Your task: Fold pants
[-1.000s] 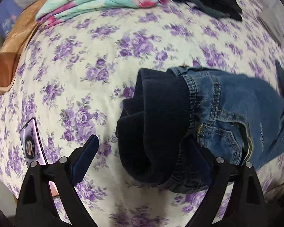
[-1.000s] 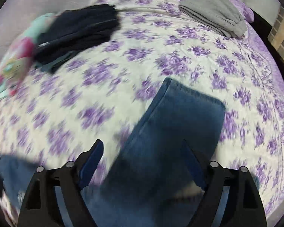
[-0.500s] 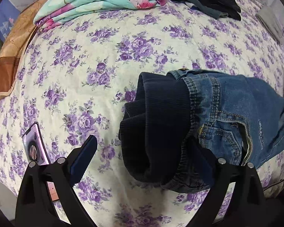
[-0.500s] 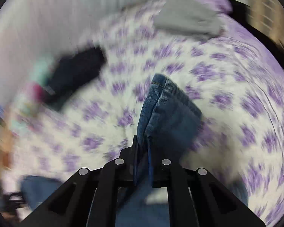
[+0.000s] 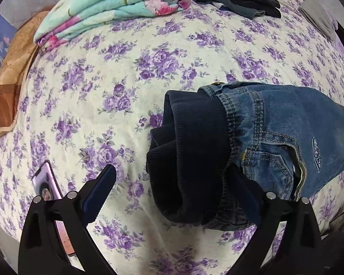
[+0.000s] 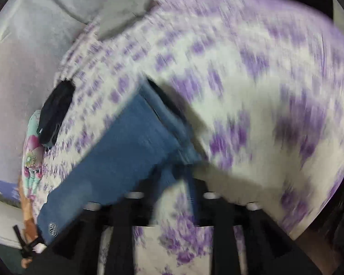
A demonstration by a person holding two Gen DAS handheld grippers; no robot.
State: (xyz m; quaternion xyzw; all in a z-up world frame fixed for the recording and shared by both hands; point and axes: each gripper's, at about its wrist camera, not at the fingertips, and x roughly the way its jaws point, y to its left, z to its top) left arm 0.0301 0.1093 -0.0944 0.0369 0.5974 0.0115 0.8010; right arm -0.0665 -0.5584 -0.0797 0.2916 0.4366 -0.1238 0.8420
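Pants [image 5: 286, 123]: blue denim jeans with a dark navy ribbed waistband [image 5: 190, 160] bunched and turned outward at the top. Metal button at the waist, orange stitching, front pocket and a small oval patch showing. Waist end lies on the floral bedspread [image 5: 149, 57]. In the blurred right wrist view, a leg [image 6: 117, 151] stretches diagonally, hem end lifted and folded.

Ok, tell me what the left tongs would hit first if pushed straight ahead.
Probably the dark ribbed waistband of the jeans, lying just ahead between the open left tongs; depth is hard to judge.
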